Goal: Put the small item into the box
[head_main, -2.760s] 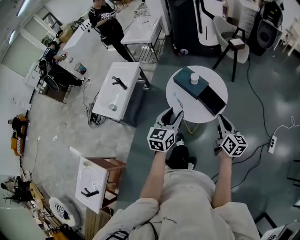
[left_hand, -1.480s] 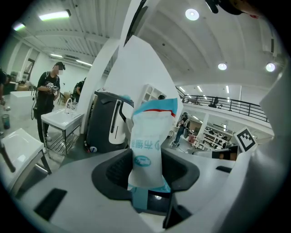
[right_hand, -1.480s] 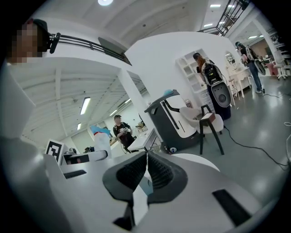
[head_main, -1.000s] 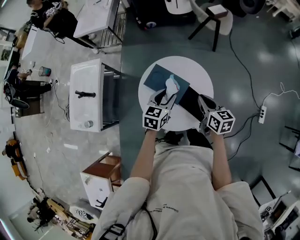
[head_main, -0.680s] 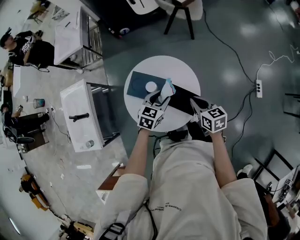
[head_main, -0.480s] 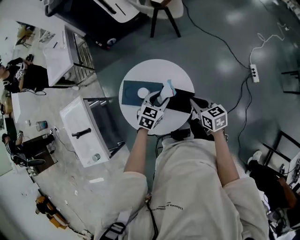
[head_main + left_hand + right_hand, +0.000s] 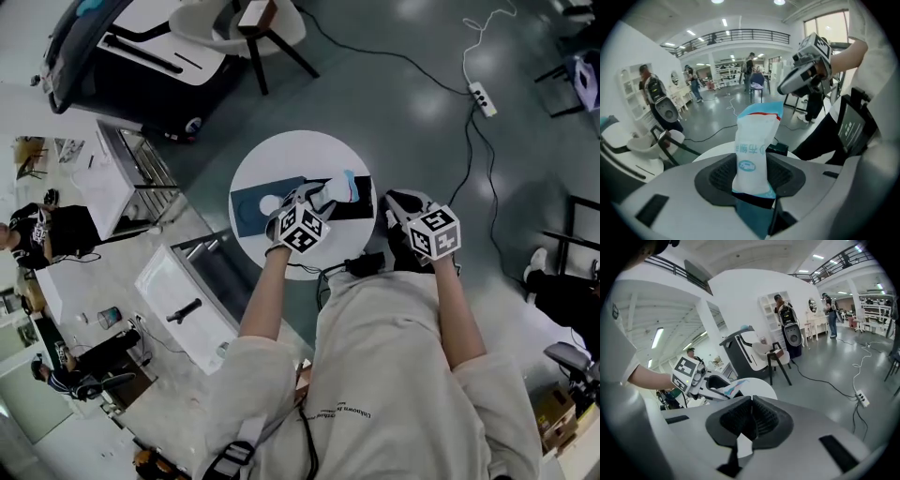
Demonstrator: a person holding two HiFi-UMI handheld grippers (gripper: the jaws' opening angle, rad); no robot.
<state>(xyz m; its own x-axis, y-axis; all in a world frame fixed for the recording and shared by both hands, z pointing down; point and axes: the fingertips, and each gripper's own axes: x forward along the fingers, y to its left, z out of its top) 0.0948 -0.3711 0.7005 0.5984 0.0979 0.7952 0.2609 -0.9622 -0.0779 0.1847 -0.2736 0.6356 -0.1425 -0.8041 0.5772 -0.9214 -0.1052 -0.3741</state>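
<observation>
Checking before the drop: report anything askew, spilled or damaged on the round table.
Nothing stands out. The box lies flat on the round table, with no spill showing. The left tool grips the white packet squarely; the right tool is shut and empty.

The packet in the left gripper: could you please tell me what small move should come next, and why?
Probably ease the left gripper down toward the dark box, with the jaws shut. Those jaws are clamped on the packet, and the head view shows it held above the round table, close beside the box but not yet in it.
</observation>
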